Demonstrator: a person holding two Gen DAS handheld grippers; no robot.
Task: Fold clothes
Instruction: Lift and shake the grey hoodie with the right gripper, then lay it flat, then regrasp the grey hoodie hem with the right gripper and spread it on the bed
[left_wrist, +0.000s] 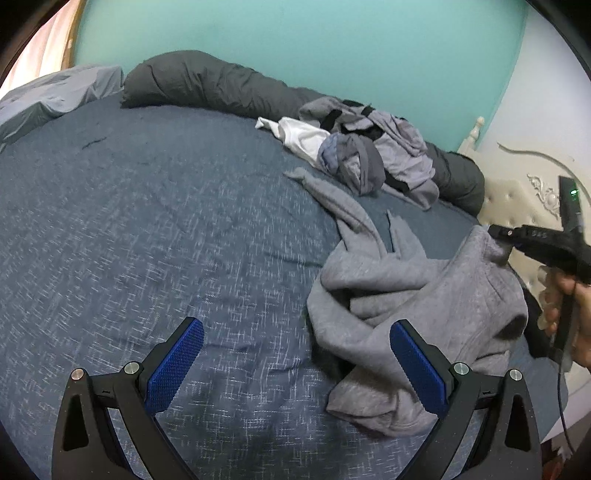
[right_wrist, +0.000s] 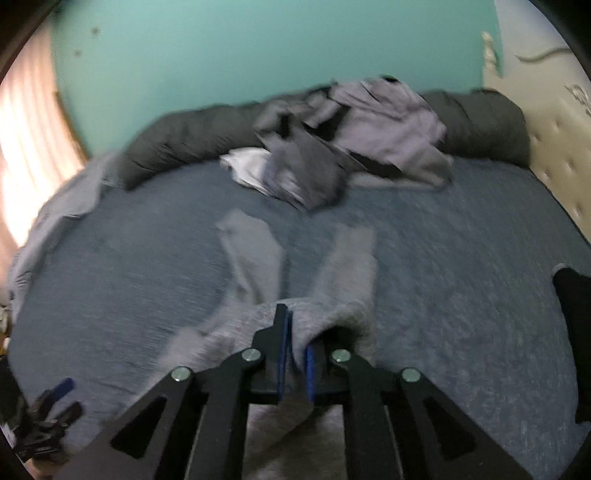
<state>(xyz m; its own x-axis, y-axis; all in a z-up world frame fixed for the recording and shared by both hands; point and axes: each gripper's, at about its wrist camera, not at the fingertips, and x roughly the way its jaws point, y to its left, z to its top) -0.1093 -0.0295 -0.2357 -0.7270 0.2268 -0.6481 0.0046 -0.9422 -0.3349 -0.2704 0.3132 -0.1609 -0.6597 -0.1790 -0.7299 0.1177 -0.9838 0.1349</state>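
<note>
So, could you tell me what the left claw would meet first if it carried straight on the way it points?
Most likely the bare blue bedspread. The left claw stands open and angled down at it, with the grey sweatshirt just off to its right side. Depth is hard to judge in this fisheye view.

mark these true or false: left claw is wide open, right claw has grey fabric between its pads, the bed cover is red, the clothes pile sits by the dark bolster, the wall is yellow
1. The left claw is wide open: true.
2. The right claw has the grey garment between its pads: true.
3. The bed cover is red: false, it is blue.
4. The clothes pile sits by the dark bolster: true.
5. The wall is yellow: false, it is teal.
</note>
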